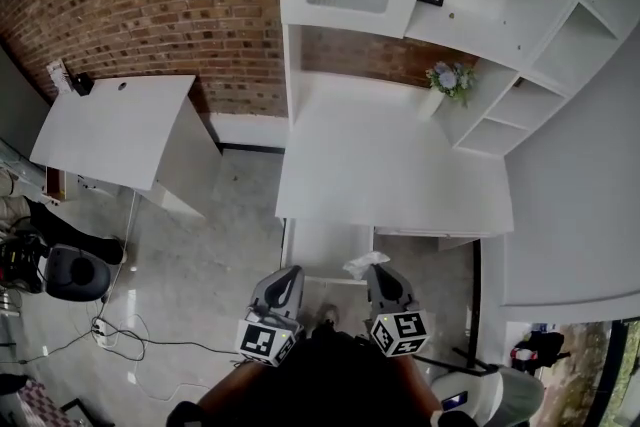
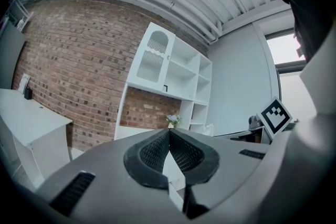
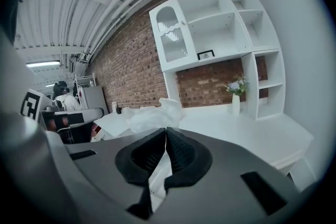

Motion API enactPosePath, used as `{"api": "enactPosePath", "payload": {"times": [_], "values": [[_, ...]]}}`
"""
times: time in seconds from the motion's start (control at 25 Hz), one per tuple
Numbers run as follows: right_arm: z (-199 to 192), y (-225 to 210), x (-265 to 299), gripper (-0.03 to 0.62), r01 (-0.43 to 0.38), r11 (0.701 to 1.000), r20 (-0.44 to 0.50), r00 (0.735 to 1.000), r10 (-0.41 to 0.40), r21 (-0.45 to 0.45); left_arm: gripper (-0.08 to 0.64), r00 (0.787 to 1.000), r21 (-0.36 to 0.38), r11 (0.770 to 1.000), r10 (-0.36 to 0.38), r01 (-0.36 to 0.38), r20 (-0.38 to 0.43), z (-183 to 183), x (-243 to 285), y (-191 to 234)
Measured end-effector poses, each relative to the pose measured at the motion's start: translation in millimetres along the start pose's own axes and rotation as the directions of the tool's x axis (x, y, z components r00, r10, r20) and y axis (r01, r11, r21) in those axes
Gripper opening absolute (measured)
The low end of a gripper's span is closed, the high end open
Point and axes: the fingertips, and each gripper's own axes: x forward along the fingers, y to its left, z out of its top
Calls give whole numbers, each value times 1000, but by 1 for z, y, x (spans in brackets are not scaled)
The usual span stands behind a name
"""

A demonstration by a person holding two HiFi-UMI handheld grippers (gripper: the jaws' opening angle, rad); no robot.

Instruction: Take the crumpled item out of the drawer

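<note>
In the head view a white crumpled item sits at the tip of my right gripper, just above the front of the open white drawer under the desk. In the right gripper view the jaws of my right gripper are shut, and the crumpled item bulges out just past their tips, pinched there. My left gripper hangs beside it at the drawer's left front corner. The left gripper view shows my left gripper shut with nothing in it.
A white desk with a tall shelf unit stands ahead, with a vase of flowers on it. At the left is a second white table against the brick wall. Cables and a dark seat lie on the floor.
</note>
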Motion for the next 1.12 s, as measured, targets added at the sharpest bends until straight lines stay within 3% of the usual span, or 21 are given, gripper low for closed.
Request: {"api": "enactPosePath", "payload": {"times": [0.44, 1.12], "values": [[2, 18, -4, 17, 8, 1000, 26, 1000, -8, -1, 25, 999, 2, 999, -43, 43, 6, -3, -4, 1], [8, 35, -1, 17, 4, 1000, 50, 999, -3, -12, 25, 999, -18, 999, -46, 47, 8, -3, -11, 11]]}}
